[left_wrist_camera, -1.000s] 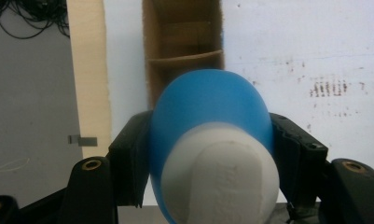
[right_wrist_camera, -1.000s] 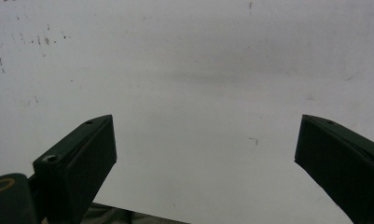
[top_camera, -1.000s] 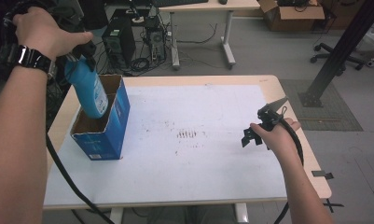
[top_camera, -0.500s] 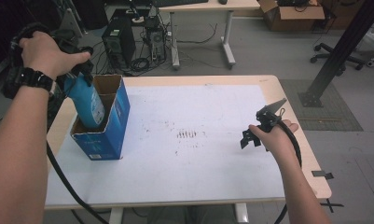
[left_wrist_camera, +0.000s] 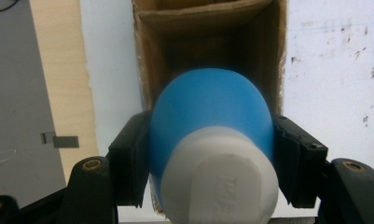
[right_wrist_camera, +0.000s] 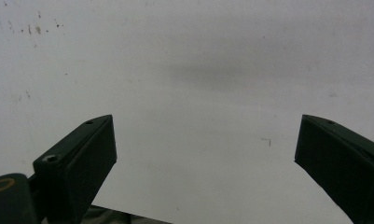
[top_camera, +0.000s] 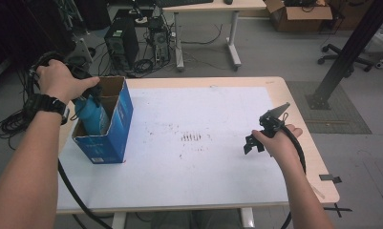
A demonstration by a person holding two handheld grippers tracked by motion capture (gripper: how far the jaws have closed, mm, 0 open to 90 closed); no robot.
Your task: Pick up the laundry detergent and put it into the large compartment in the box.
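Bottle [left_wrist_camera: 211,121]: blue body w/ white cap, clamped in my L gripper; lower part sits inside the open top of the box, cap end toward my gripper cam.
Box [top_camera: 113,138]: blue cardboard carton, top flaps open, brown inside; stands on the L side of the table, near its L edge.
L gripper [left_wrist_camera: 211,161]: my L hand holds it above the box, pointing down; jaws pressed on both sides of the bottle just below the cap.
L hand [top_camera: 60,81]: wraps the gripper body over the box opening; watch on my wrist; black cable trails down past the table edge.
R gripper [top_camera: 261,135]: held in my R hand low over the R side of the table, well apart from the box; jaws stand wide apart, nothing btwn them.
Table [top_camera: 208,191]: white sheet over a light wood top, w/ small dark marks near the centre.
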